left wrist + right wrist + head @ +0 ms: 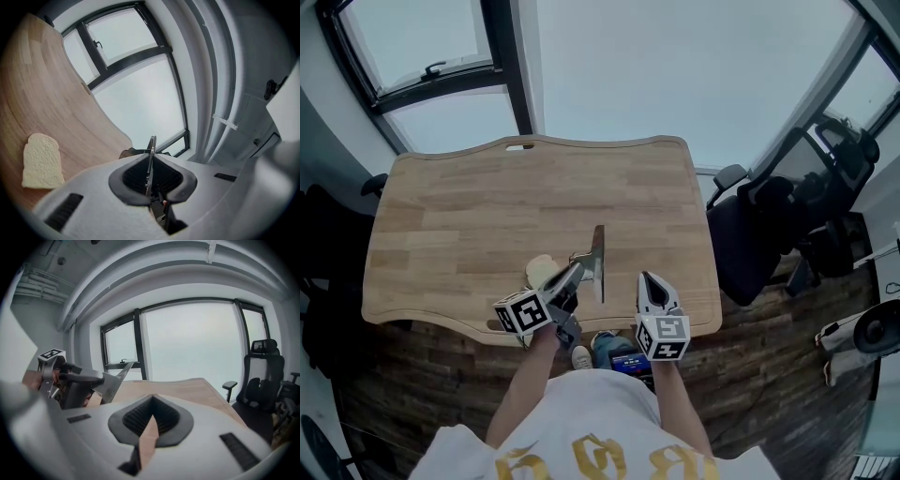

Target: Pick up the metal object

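My left gripper (575,274) is shut on the metal object (597,262), a flat grey blade held edge-up above the front of the wooden table (487,206). In the left gripper view the thin blade (150,161) stands upright between the dark pads (133,178), my left gripper (150,177) clamped on it. In the right gripper view the blade (111,384) shows at the left, held by the left gripper (70,380). My right gripper (649,281) hovers over the table's front edge, just right of the blade; its jaws (152,405) are shut on nothing.
A slice of bread (541,271) (42,161) lies on the table just left of the left gripper. A black office chair (787,220) (265,376) stands off the table's right side. Large windows (675,66) lie beyond the far edge.
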The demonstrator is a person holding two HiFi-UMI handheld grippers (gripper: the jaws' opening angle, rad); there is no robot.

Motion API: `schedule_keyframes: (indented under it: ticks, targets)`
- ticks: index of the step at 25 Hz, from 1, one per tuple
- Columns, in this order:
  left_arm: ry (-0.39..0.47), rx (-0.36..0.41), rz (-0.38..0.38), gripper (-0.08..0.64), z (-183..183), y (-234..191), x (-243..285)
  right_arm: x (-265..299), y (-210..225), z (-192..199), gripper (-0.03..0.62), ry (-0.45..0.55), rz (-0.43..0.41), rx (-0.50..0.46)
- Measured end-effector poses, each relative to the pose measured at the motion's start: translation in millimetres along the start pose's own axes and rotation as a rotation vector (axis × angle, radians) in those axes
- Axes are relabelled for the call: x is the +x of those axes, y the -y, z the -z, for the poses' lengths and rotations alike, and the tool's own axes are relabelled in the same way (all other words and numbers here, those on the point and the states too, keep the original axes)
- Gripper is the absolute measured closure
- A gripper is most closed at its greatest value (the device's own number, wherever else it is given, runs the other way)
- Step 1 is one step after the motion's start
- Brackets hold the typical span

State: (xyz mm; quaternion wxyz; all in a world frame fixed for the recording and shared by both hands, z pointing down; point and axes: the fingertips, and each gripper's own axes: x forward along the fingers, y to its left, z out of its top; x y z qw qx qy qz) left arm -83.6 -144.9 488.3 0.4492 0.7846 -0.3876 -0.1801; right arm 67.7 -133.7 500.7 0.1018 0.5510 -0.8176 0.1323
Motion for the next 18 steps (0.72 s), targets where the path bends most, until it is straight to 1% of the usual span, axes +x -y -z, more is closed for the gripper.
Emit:
schedule_keyframes:
  ticks: [9, 15, 18]
  targets:
    - [0.002, -0.007, 0.007, 0.522, 0.5, 2.7, 2.4, -0.4, 4.4, 1.6, 0.581, -0.002, 0.006, 0.002]
    - [0.005, -0.022, -0.003, 0.522, 1.2, -0.5, 1.2, 0.7, 2.6, 1.6, 0.581, -0.008, -0.002, -0.001]
    - [0.012, -0.018, -0.011, 0.522, 0.1, -4.4, 0.6, 1.2, 3.6, 1.6, 0.581, -0.01, -0.003, 0.0]
